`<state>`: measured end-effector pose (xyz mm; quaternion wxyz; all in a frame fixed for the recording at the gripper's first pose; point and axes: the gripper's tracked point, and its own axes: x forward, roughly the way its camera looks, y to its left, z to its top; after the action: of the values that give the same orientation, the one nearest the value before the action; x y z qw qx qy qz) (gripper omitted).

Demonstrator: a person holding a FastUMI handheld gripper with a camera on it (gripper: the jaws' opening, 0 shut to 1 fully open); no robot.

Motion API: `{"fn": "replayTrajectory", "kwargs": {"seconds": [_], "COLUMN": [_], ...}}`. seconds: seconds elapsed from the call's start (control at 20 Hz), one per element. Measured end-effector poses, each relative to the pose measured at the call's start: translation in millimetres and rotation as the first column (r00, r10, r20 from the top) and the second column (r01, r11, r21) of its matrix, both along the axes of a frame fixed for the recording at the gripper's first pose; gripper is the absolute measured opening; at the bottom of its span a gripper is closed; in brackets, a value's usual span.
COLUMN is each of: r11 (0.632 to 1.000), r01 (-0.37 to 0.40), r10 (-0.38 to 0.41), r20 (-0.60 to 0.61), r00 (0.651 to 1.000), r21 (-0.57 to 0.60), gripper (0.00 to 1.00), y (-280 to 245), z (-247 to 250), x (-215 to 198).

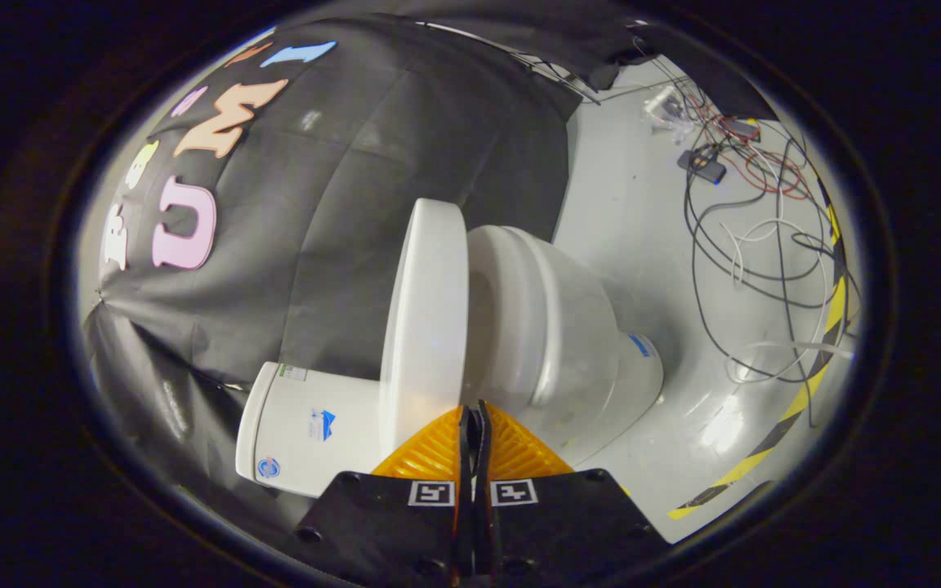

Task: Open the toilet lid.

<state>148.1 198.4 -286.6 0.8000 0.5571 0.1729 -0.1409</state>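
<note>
The camera is rolled hard to one side, so the white toilet [552, 327] appears tipped over, its base toward the right and its cistern [307, 429] toward the left against the black cloth wall [340, 212].

The toilet lid [425, 318] stands raised, swung away from the bowl and leaning back toward the cistern. Its broad white underside faces the seat [519, 310], which still lies down on the bowl rim, and a clear wedge of gap opens between lid and seat.

The gripper [472, 412] has its two fingers [430, 453] pressed together with only a thin dark slit between them and nothing held. The tips point at the near edge of the lid where it meets the seat; whether they touch the lid cannot be told.

Two small stickers [322, 425] show on the cistern's side, and a blue mark [639, 345] sits on the pedestal. Beyond the toilet, to the right, the pale grey floor [626, 229] carries a tangle of black, white and red cables [756, 212] and a small dark box [701, 166]. A yellow-and-black hazard stripe [797, 400] runs along the floor's far right side.
</note>
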Motion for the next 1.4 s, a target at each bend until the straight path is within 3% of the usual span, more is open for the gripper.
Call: {"fn": "replayTrajectory", "kwargs": {"seconds": [0.65,1.05,1.25,1.4], "r11": [0.984,0.967,0.945,0.908], "r01": [-0.008,-0.007,-0.033,-0.081], "r10": [0.018,0.020,0.052,0.095], "r20": [0.051,0.051,0.048,0.014], "r00": [0.999,0.999,0.998,0.995], "r21": [-0.178,-0.255,-0.326,-0.410], "gripper": [0.01,0.01,0.02,0.02], "y": [34.0,54.2,67.7,79.3], "z": [116.1,145.2,163.3,175.7], "x": [20.1,29.5,37.2,43.9]}}
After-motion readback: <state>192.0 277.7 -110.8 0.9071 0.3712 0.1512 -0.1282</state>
